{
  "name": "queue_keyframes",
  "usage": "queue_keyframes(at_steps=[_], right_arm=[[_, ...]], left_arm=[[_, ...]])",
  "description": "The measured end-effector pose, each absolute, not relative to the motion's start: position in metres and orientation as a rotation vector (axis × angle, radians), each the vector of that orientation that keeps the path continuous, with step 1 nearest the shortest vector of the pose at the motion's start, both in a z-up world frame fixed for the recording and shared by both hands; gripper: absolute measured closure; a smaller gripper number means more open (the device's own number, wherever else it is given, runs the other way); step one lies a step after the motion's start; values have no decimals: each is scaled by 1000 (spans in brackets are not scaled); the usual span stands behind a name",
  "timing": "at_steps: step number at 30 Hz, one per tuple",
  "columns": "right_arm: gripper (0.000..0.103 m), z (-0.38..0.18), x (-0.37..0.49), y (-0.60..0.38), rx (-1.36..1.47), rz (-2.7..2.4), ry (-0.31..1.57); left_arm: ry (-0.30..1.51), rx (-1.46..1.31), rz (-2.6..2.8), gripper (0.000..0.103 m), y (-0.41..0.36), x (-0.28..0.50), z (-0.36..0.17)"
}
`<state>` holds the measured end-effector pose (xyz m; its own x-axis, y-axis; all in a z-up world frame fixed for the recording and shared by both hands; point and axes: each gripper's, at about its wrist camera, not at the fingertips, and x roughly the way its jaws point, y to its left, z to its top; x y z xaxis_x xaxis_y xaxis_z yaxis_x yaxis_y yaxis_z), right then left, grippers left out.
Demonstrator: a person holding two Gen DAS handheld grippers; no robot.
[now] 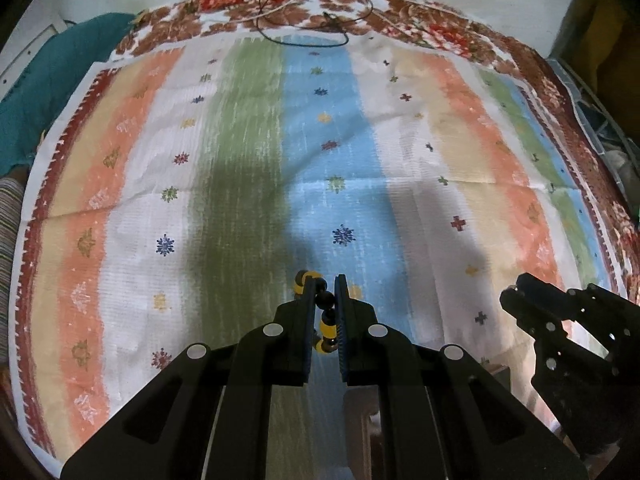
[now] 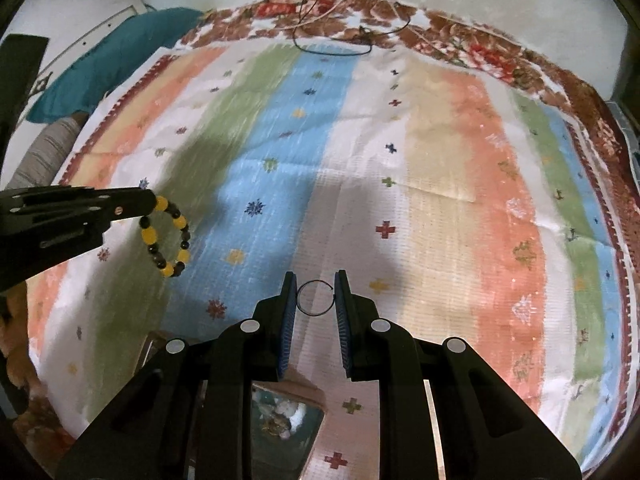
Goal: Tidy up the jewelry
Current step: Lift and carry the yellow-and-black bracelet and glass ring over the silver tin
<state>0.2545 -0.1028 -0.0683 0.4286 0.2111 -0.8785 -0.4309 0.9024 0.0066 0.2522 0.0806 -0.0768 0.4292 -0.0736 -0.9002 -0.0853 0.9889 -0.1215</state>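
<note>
My left gripper [image 1: 324,300] is shut on a yellow-and-black beaded bracelet [image 1: 326,320] and holds it above the striped cloth. In the right wrist view the bracelet [image 2: 166,236] hangs from the left gripper [image 2: 150,204] at the left. My right gripper [image 2: 316,298] is shut on a thin dark wire ring [image 2: 315,298], held between its blue pads above the cloth. The right gripper [image 1: 516,292] also shows at the lower right of the left wrist view.
A striped cloth [image 1: 248,128] with small flower marks covers a floral bedspread [image 1: 440,32]. A black cord [image 1: 312,36] lies at the far edge. An open box with small items [image 2: 286,420] sits below the right gripper. A teal cushion [image 2: 104,60] lies at the left.
</note>
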Motion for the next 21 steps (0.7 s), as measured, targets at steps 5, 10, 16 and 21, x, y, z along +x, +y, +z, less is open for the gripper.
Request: queue_keyframes(at_steps=[5, 10, 16, 21], right_arm=[[83, -65, 248, -112, -217, 386, 1048], [83, -57, 238, -119, -213, 370, 1014], [83, -51, 223, -123, -202, 373, 994], [83, -43, 208, -124, -198, 375, 961]], left_arm=[[1094, -130, 4, 94, 73, 241, -62], [1061, -99, -23, 94, 62, 229, -50], [1017, -85, -56, 94, 50, 212, -33], [978, -76, -103, 94, 37, 195, -19]])
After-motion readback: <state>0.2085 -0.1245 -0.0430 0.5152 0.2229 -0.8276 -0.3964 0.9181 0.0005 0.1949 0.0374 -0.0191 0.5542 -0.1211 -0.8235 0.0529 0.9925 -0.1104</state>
